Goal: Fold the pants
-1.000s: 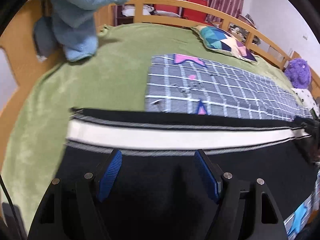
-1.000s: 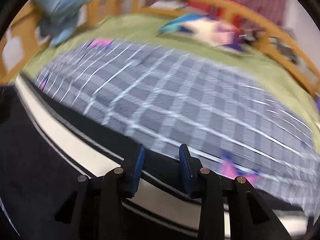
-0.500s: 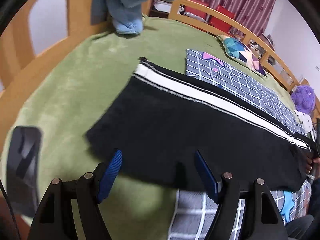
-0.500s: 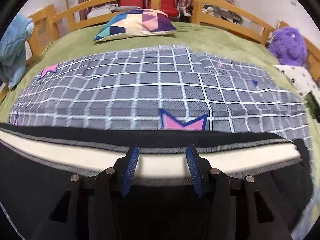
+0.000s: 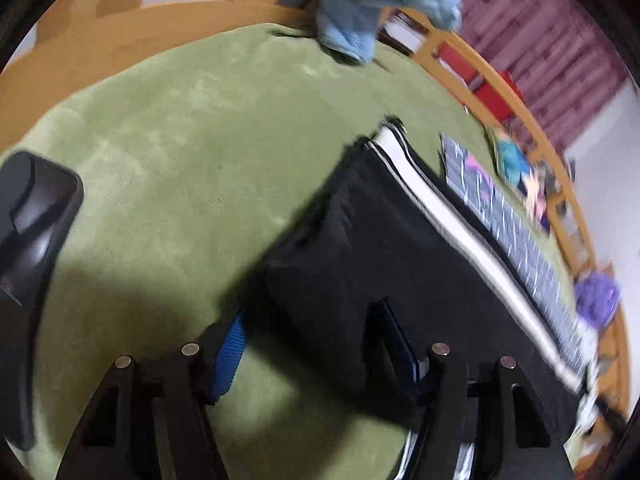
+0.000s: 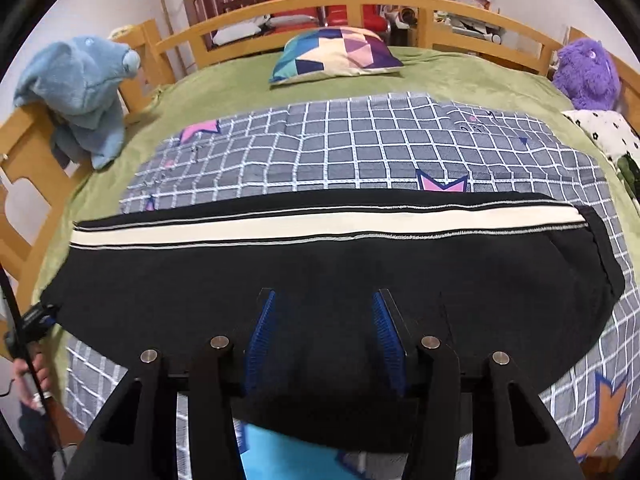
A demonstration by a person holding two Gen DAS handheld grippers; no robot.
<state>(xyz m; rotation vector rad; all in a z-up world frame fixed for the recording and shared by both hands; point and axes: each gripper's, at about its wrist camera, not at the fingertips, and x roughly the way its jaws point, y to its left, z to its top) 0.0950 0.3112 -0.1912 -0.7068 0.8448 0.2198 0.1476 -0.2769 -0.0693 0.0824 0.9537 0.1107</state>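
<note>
Black pants (image 6: pixel 320 264) with a white side stripe (image 6: pixel 320 224) lie flat and lengthwise across the bed, partly on a grey checked quilt (image 6: pixel 360 148). In the left wrist view the pants (image 5: pixel 360 240) run away to the right, and their near corner lies between the jaws of my left gripper (image 5: pixel 312 352). Those jaws are closing, and the blue pads (image 5: pixel 230 360) do not visibly press the cloth. My right gripper (image 6: pixel 324 332) hovers open above the middle of the black cloth with nothing between its fingers.
A green blanket (image 5: pixel 180 140) covers the bed inside a wooden rail (image 6: pixel 360 0). A blue plush elephant (image 6: pixel 80 92) hangs on the left rail, a patterned pillow (image 6: pixel 340 54) lies at the back, a purple plush (image 6: pixel 588 72) sits far right. A hand (image 6: pixel 34 372) shows at lower left.
My left gripper has rolled and shifted to the pants' near left corner, its jaws narrower. My right gripper has pulled back and up from the stripe, and its jaws stand wider.
</note>
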